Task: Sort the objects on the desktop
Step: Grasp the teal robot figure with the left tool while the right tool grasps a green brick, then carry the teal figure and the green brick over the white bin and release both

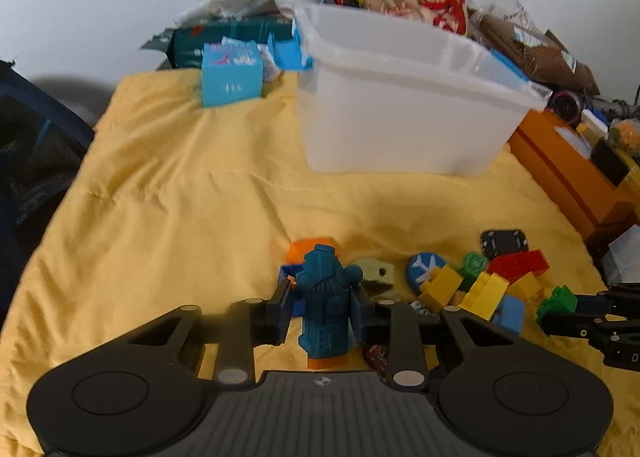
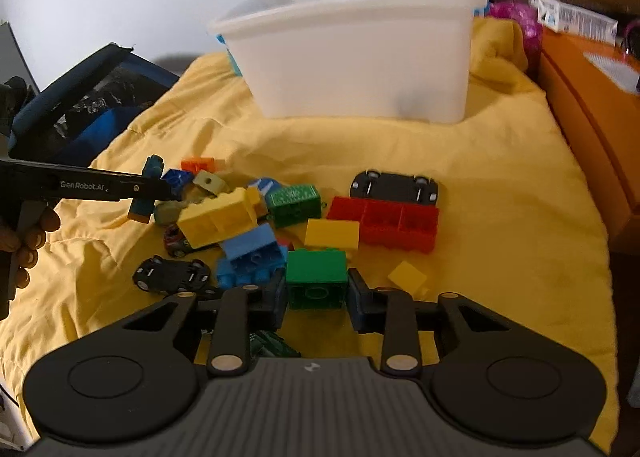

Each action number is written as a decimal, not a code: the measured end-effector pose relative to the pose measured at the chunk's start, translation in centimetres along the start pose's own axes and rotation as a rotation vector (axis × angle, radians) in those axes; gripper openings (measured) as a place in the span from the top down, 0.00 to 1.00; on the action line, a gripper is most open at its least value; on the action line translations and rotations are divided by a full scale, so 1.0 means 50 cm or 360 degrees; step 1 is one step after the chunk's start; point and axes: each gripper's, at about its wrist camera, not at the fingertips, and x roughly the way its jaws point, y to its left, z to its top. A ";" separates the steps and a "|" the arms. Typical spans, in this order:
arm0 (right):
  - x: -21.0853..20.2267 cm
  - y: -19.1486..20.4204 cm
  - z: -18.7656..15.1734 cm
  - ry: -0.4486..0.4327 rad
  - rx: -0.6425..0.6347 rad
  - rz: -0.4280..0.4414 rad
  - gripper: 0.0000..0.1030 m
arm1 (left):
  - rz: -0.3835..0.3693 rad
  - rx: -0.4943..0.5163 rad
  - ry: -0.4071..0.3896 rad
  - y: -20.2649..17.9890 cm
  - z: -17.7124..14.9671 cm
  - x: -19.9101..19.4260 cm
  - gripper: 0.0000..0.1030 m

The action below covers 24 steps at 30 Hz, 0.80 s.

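**Both grippers loaded; bin lies far of each**

Left gripper (image 1: 320,307): jaws closed most of the way on a dark blue toy figure (image 1: 325,299); the figure stands roughly upright between the pads, its orange base toward the camera and its long axis running along the fingers; it appears raised off the yellow cloth (image 1: 180,197), though contact with the cloth cannot be ruled out.

Right gripper (image 2: 317,295): jaws closed on a green brick (image 2: 317,277), gripped across its two short sides, studded face away from the camera; whether it is lifted clear of the cloth cannot be told.

White bin (image 1: 404,97): stands open-topped on the far part of the cloth, well apart from both grippers; from the left gripper it lies far and slightly right; from the right gripper, far and roughly straight ahead; neither is plainly the nearer.

Loose pile (image 2: 248,213): yellow, red, blue and green bricks and small toy cars lie between the grippers and the bin, on the near half of the cloth.

Judgement: the coming move turns on carrying each held piece forward and up over the bin's near rim; the pile sits under that path, so a low carry risks dragging through it.
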 end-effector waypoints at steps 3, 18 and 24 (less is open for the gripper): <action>-0.028 0.001 0.006 -0.0047 0.0002 -0.0005 0.67 | 0.0009 0.0009 -0.0049 -0.005 0.016 -0.025 0.68; -0.099 0.006 0.209 -0.0395 -0.0075 -0.0004 0.67 | -0.0004 0.0031 -0.0241 -0.054 0.228 -0.081 0.68; -0.080 -0.015 0.309 -0.0411 -0.0049 -0.0019 0.67 | 0.0008 0.0087 -0.0259 -0.077 0.328 -0.060 0.68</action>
